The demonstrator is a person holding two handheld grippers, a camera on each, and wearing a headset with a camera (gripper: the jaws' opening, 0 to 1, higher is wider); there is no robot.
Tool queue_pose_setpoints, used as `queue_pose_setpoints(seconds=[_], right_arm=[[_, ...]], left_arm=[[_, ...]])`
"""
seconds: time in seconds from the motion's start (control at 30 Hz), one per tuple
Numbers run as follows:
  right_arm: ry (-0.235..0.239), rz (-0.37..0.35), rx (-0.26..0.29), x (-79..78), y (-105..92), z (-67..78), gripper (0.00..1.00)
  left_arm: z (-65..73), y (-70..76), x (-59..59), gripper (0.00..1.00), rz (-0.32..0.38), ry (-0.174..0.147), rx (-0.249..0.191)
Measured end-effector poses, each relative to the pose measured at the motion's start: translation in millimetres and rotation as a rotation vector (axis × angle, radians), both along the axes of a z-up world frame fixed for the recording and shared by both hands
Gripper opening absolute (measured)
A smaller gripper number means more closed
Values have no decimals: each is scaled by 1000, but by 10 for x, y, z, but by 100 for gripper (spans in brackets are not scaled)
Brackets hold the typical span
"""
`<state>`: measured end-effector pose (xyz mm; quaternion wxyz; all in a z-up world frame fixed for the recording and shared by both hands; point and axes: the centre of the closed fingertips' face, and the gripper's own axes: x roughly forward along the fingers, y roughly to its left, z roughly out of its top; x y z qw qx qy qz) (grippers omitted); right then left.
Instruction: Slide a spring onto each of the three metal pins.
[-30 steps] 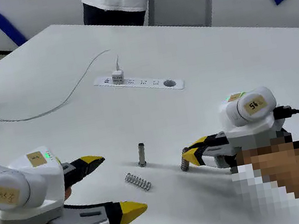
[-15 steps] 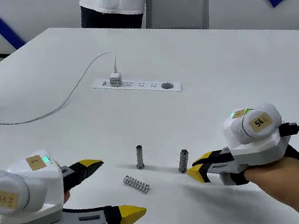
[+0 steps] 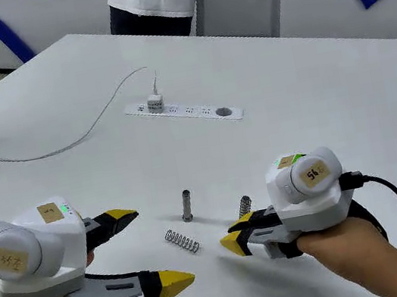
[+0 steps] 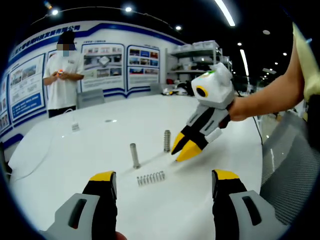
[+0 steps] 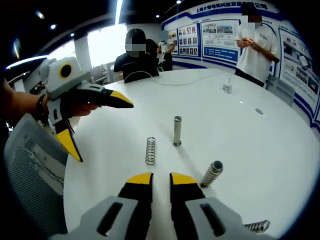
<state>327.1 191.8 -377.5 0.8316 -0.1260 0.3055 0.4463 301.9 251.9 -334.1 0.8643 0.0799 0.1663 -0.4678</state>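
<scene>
Right gripper view: my right gripper [image 5: 161, 179], jaws closed on nothing, points at the loose spring [image 5: 150, 150] lying on the worktop [image 5: 240, 145] just ahead of the tips. The bare pin [image 5: 177, 131] stands upright beyond it, and a sprung pin [image 5: 211, 174] stands just outside one jaw. My left gripper [image 3: 150, 247] holds its jaws wide apart and empty, the spring just off its tips. The step in hand, I judge, is picking up the spring. I should open the jaws, pinch it lightly near one end, and leave the bore free to line up over the pin's top.
</scene>
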Motion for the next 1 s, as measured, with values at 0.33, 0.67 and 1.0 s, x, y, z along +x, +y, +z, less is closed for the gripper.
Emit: queue_pose_setpoints(seconds=[0.33,0.67,1.0], right_arm=[[5,51,-10,8,293,-84,16],[6,40,-27,50,410,-192,16],[-4,21,-52,97,393,-244,15]], left_arm=[[-24,8,-3,79,-1,6,8],[-50,30,14,78,-2,8,16],[-50,37,6,76,-3,10,17]])
